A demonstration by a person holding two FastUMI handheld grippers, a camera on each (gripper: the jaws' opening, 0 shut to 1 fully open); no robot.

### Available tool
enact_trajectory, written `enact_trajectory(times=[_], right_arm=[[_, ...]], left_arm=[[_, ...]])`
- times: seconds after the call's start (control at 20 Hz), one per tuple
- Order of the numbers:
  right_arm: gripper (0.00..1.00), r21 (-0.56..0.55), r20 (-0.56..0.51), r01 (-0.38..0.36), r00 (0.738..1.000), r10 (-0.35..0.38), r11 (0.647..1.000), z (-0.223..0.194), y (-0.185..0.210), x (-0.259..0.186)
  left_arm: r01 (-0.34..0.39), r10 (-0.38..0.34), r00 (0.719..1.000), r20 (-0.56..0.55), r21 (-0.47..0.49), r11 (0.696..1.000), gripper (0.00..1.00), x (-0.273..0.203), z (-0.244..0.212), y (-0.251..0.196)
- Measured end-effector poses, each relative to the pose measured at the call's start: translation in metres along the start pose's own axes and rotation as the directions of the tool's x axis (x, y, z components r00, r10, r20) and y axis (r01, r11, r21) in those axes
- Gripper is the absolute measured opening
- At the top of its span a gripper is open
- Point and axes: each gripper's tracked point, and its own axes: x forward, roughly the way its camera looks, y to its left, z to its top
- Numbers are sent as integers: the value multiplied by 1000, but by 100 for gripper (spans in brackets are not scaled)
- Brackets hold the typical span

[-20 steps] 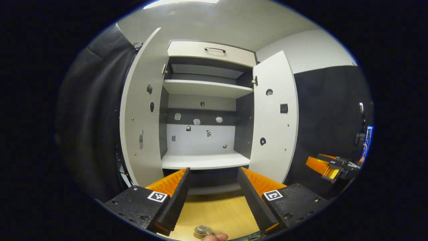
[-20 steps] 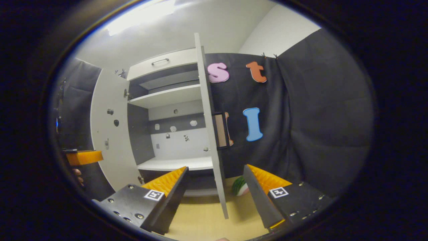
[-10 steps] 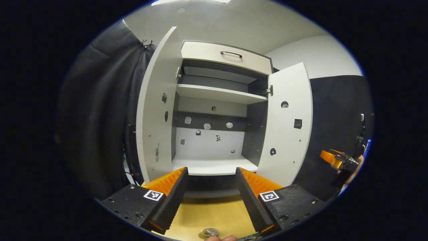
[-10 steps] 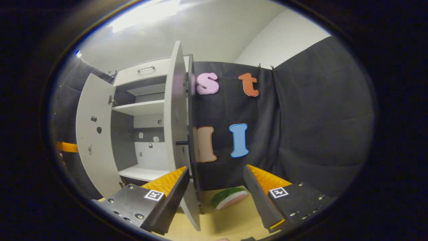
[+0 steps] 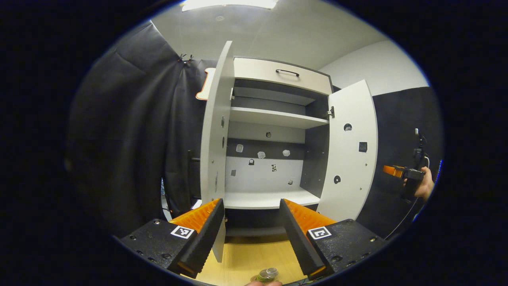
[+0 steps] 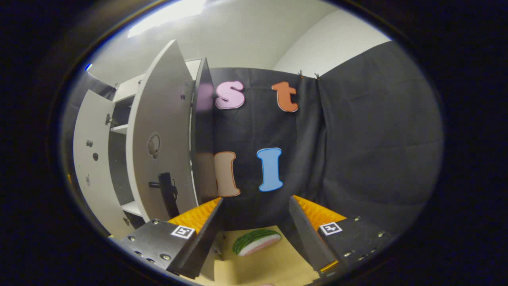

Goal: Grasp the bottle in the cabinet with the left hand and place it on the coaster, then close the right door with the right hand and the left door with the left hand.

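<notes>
Doors are what we have left to handle, judging by the bare shelves [image 5: 270,198] of the cabinet [image 5: 274,131]. What looks like the bottle [image 5: 268,274] sits at the very bottom of the left gripper view, on the wooden table [image 5: 250,254] just in front of us; we see only a clear cap and a green edge beneath it, which may be the coaster, though we cannot tell for sure.

Our left gripper [image 5: 252,228] has its jaws spread and holds nothing; it points at the cabinet's lower shelf. Our right gripper [image 6: 254,228] is likewise spread and empty, aimed at the booth wall with a slice of toy watermelon [image 6: 256,241] lying between its fingers on the table.

We take the right door [image 6: 162,135] to be a stiff, light panel that will swing on its hinges with a plain push. Its outer face shows to our right gripper, with a dark handle [image 6: 168,194] low down; pressing the flat face near the free edge, away from the hinges, should need the least effort. The left door [image 5: 212,131] stands edge-on to our left gripper and will need the same treatment.
</notes>
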Motion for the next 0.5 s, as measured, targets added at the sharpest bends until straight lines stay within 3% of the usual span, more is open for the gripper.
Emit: enact_trajectory(times=[0.2,0.35,0.4,0.45,0.5], right_arm=[[100,55,-40,-5,999,7,998,-7,15,26],[98,110,-111,-113,986,125,988,-26,75,24],[98,96,-94,-97,990,106,991,-23,79,15],[85,61,-83,-96,991,101,994,-22,83,19],[84,39,-66,-82,994,85,996,-19,85,19]], left_arm=[[-62,62,998,-21,5,998,89,-30,-15,31],[-95,96,995,-29,52,994,89,-46,-24,51],[-103,105,994,-32,62,993,89,-50,-26,56],[-106,108,994,-30,64,992,89,-55,-27,58],[-110,112,993,-30,58,992,89,-57,-26,59]])
